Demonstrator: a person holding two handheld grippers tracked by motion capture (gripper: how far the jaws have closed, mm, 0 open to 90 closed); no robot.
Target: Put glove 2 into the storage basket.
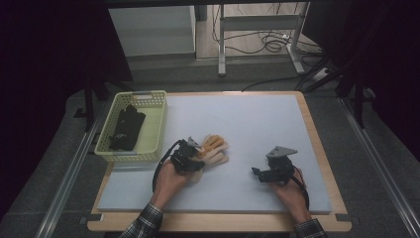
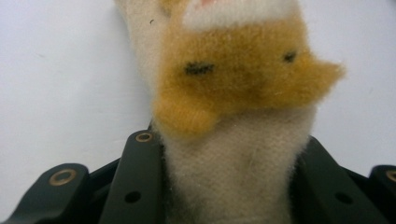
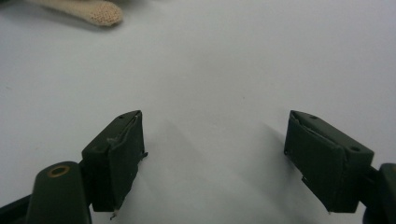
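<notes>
A fuzzy cream and orange glove (image 1: 216, 148) lies on the white mat (image 1: 247, 119), left of centre. My left gripper (image 1: 196, 154) has come in from the glove's near side. In the left gripper view its two black jaws press against both sides of the glove's cream cuff (image 2: 233, 182), so the left gripper (image 2: 229, 154) is shut on it, and the orange part (image 2: 243, 79) spreads out beyond. My right gripper (image 1: 257, 173) rests on the mat to the right, apart from the glove. Its jaws stand wide open over bare mat (image 3: 215, 140). A cream glove fingertip (image 3: 100, 13) shows at the top left of the right gripper view.
A pale yellow basket (image 1: 159, 124) stands at the mat's left edge and holds black gloves (image 1: 126, 128). The mat lies on a wooden table (image 1: 317, 148). Behind the table are metal frame legs and cables on the floor (image 1: 267, 44).
</notes>
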